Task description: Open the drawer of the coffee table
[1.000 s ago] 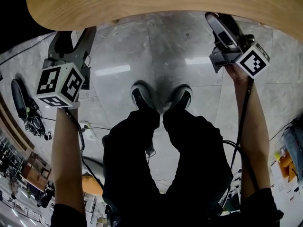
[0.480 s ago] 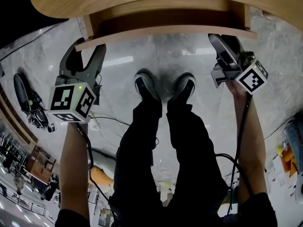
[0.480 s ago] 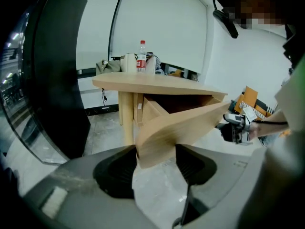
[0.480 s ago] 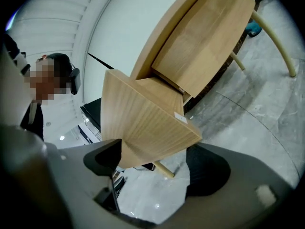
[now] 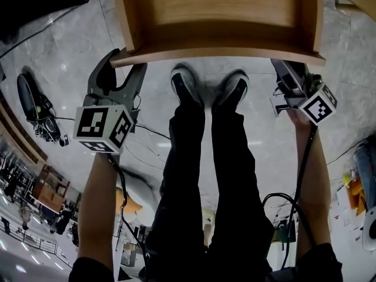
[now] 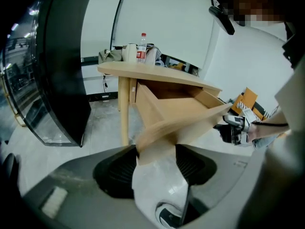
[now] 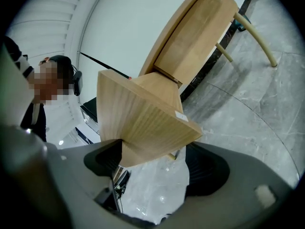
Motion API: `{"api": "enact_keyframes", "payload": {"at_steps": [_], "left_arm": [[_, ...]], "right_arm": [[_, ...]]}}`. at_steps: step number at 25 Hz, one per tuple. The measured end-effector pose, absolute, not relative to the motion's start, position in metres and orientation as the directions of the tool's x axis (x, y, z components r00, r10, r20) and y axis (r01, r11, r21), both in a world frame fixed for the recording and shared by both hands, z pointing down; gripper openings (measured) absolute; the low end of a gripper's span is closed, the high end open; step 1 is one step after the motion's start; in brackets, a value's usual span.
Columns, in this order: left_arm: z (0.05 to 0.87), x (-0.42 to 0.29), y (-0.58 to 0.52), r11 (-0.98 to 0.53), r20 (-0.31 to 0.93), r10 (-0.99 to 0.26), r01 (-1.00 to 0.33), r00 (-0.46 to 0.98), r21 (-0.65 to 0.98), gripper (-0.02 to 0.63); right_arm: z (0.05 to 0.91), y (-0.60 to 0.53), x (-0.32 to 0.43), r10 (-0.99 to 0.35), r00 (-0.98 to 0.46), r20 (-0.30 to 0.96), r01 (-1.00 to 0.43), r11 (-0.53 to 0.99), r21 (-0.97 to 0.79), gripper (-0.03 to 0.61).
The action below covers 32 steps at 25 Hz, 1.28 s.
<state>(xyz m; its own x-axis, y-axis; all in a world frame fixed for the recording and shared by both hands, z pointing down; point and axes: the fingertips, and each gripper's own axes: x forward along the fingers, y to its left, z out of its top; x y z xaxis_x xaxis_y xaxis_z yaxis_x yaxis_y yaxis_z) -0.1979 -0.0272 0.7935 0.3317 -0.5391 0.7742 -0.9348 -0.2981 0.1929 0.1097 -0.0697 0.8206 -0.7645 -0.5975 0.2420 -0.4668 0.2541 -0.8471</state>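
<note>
Head view: the drawer (image 5: pixel 217 16) stands well drawn out, its interior bare. The left gripper (image 5: pixel 120 64) and right gripper (image 5: pixel 288 68) each clamp a corner of its front panel. The person's shoes (image 5: pixel 208 90) lie just beneath and may limit further travel. Left gripper view: a bottle (image 6: pixel 141 46) stands on the coffee table (image 6: pixel 143 70). Right gripper view: the jaws are closed on the panel, and I judge little remains to do.

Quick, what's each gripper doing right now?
Left gripper: closed on the drawer, at its front panel.
Right gripper: closed on the drawer, at its other front corner.
</note>
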Motion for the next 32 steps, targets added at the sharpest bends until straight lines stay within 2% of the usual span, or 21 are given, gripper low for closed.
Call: {"api": "enact_keyframes", "payload": {"at_steps": [11, 20, 24, 27, 32], "left_arm": [[0.816, -0.185, -0.003, -0.302, 0.804, -0.484, -0.928, 0.346, 0.217, 0.27], [0.814, -0.201, 0.008, -0.197, 0.814, -0.491, -0.95, 0.309, 0.241, 0.27], [0.797, -0.223, 0.023, -0.085, 0.837, -0.488, -0.967, 0.249, 0.239, 0.27], [0.767, -0.237, 0.022, -0.061, 0.837, -0.506, -0.977, 0.207, 0.205, 0.27], [0.68, -0.237, -0.011, -0.102, 0.77, -0.608, -0.981, 0.195, 0.168, 0.27]], "right_arm": [[0.821, -0.049, 0.116, -0.588, -0.757, 0.285, -0.507, 0.254, -0.823, 0.379], [0.799, -0.027, 0.118, -0.464, -0.806, 0.368, -0.545, 0.337, -0.768, 0.372], [0.77, -0.024, 0.136, -0.433, -0.789, 0.435, -0.598, 0.384, -0.703, 0.271], [0.734, -0.037, 0.152, -0.467, -0.765, 0.444, -0.63, 0.395, -0.669, 0.242], [0.655, -0.055, 0.154, -0.498, -0.741, 0.451, -0.668, 0.475, -0.574, 0.186]]}}
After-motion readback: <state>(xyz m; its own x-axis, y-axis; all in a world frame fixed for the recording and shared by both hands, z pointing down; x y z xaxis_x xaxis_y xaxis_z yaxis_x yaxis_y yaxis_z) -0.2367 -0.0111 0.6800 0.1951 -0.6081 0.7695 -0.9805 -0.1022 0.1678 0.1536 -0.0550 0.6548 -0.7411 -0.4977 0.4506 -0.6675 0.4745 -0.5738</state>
